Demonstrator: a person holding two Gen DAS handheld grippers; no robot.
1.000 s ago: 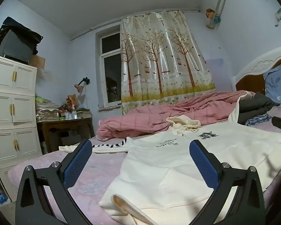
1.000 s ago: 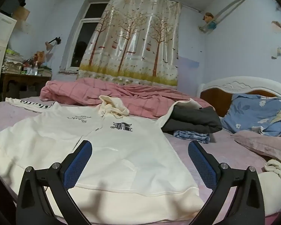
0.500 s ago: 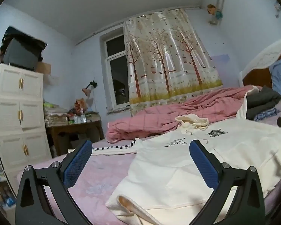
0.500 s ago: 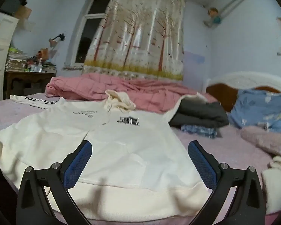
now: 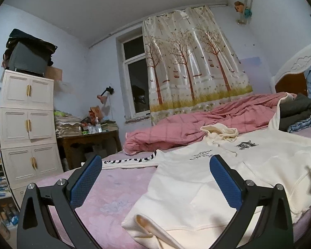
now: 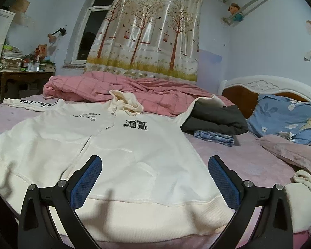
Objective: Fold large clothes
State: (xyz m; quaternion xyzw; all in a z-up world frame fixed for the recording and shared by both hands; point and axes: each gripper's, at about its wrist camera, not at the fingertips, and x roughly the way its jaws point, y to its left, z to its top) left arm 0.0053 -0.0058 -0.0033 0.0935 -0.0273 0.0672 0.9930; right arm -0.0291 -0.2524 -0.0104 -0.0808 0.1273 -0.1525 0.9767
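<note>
Cream hoodie (image 6: 134,155) flat on bed (image 6: 248,157), hem at near edge. Left gripper (image 5: 155,178), right gripper (image 6: 155,178) spread wide, empty. Pinch hem corners evenly, both layers.

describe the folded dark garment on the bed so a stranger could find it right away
Start at the white headboard and the blue floral pillow before it. Just left of the pillow sits a charcoal folded garment, stacked on a blue patterned cloth. It is the only dark item on the bed.

Pale blue walls, dark window (image 5: 137,87) half covered by a tree-print curtain (image 5: 193,62). White cabinets (image 5: 27,124) far left, cluttered desk (image 5: 89,139) beside them, headboard (image 6: 267,87) right.
</note>
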